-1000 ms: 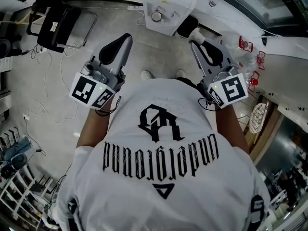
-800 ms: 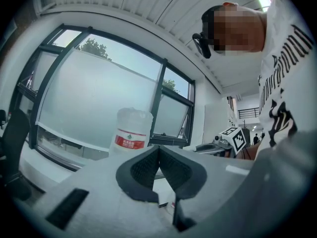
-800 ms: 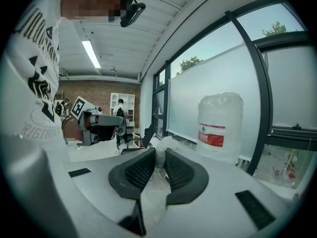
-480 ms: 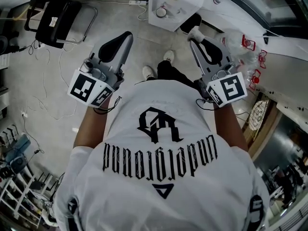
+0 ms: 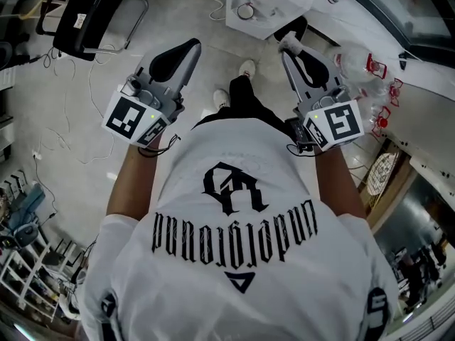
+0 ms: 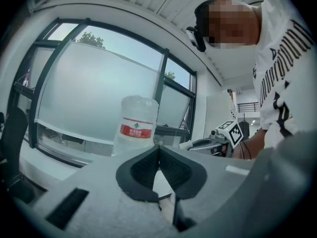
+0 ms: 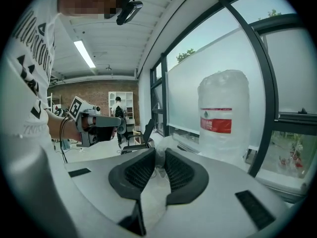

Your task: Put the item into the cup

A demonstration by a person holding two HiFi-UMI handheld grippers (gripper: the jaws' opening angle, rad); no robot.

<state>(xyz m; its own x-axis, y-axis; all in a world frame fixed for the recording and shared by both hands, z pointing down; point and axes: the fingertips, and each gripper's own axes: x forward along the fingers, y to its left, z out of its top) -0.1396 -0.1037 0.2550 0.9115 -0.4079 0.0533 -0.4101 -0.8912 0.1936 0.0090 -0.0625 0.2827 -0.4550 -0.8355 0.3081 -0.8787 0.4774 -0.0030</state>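
In the head view my left gripper (image 5: 193, 45) is held out over the floor, jaws closed together with nothing between them; the left gripper view (image 6: 159, 148) shows the same. My right gripper (image 5: 288, 45) is shut on a small crumpled white item (image 7: 161, 150) that sticks out at its tip (image 5: 289, 46). A large clear water bottle with a red label (image 7: 223, 118) stands by the window ahead, also seen from the left gripper (image 6: 136, 125). I cannot make out a cup in any view.
A white table (image 5: 284, 9) with small things on it lies ahead, and a black chair (image 5: 89, 23) stands at the upper left. Cables (image 5: 64, 141) trail over the grey floor. Shelving (image 5: 28, 283) is at the lower left, a counter with clear plastic (image 5: 355, 59) at the right.
The person has stepped forward: a leg and shoe now show ahead, and the table and chair have slid in the view. Both grippers keep their pose and jaw state.
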